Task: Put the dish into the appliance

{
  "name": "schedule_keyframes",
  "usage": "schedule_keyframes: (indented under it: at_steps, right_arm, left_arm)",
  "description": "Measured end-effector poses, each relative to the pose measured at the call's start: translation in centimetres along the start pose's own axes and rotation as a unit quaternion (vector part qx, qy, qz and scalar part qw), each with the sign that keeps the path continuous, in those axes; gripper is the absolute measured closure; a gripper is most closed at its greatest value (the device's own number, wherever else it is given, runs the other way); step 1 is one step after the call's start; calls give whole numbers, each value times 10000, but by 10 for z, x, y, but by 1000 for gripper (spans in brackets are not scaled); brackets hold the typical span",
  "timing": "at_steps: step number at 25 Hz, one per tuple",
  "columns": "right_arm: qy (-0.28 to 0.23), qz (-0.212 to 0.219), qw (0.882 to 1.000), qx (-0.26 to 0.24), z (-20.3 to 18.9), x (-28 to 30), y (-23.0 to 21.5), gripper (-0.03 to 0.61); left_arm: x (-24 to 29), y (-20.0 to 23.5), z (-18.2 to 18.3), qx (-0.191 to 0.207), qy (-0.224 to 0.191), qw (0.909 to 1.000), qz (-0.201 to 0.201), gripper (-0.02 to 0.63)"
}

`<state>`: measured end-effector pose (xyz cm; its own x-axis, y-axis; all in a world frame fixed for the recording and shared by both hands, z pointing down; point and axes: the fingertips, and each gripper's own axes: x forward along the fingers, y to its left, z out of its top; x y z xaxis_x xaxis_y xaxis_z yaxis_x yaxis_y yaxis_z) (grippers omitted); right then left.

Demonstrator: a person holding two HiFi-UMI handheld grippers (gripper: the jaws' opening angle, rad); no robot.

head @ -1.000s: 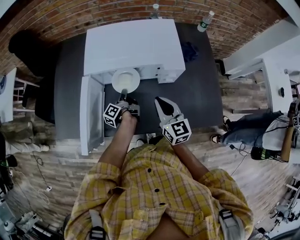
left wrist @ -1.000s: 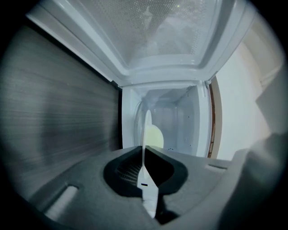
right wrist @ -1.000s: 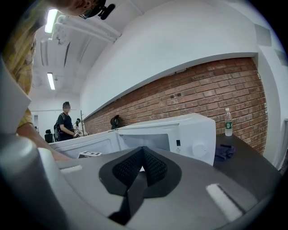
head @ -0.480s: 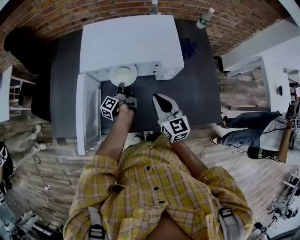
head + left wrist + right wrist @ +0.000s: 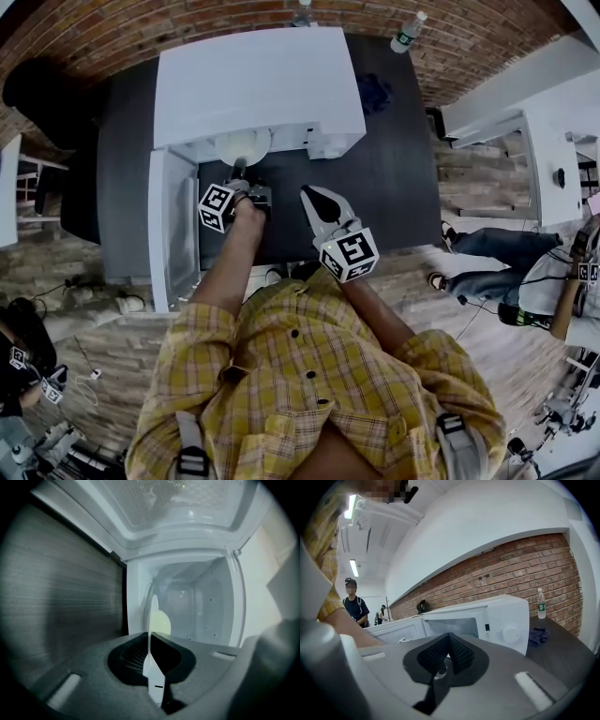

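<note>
A white microwave (image 5: 258,80) stands on the dark table (image 5: 394,187), its door (image 5: 173,225) swung open to the left. My left gripper (image 5: 240,173) is shut on the near rim of a white plate (image 5: 242,145), which reaches into the cavity mouth. In the left gripper view the plate (image 5: 152,616) shows edge-on between the shut jaws of my left gripper (image 5: 151,644), with a pale yellow patch on it and the lit cavity (image 5: 192,606) straight ahead. My right gripper (image 5: 307,192) hangs over the table right of the plate, shut and empty (image 5: 448,641).
Two water bottles (image 5: 406,36) (image 5: 302,11) stand at the table's back edge. A dark cloth (image 5: 377,94) lies right of the microwave. A person (image 5: 525,272) sits at the right beside a white table (image 5: 553,159). A brick wall (image 5: 469,47) runs behind.
My left gripper has carried the plate forward, so more of it lies inside the microwave mouth and less shows. The right gripper has hardly moved.
</note>
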<state>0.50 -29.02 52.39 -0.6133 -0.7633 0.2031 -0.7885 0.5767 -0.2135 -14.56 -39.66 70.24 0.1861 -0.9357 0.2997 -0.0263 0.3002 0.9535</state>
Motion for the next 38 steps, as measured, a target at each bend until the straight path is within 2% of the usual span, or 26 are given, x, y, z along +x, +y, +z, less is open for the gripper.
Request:
schedule_keyframes:
  at_steps: [14, 22, 28, 30, 38]
  right_arm:
    - [70, -58, 9999, -48, 0, 3, -9, 574]
    - [59, -80, 9999, -60, 3, 3, -14, 574]
    - [62, -67, 9999, -69, 3, 2, -12, 575]
    - [62, -60, 9999, -85, 2, 2, -11, 575]
    - [32, -60, 9999, -80, 4, -3, -6, 574]
  left_arm:
    - [22, -2, 7, 138, -129, 9998, 40, 604]
    - [25, -6, 7, 366, -139, 9991, 147, 598]
    - [22, -3, 8, 314, -143, 9991, 243, 591]
    - [21, -1, 7, 312, -117, 9990, 300, 560]
    - [14, -3, 1, 166, 0, 9997, 205, 531]
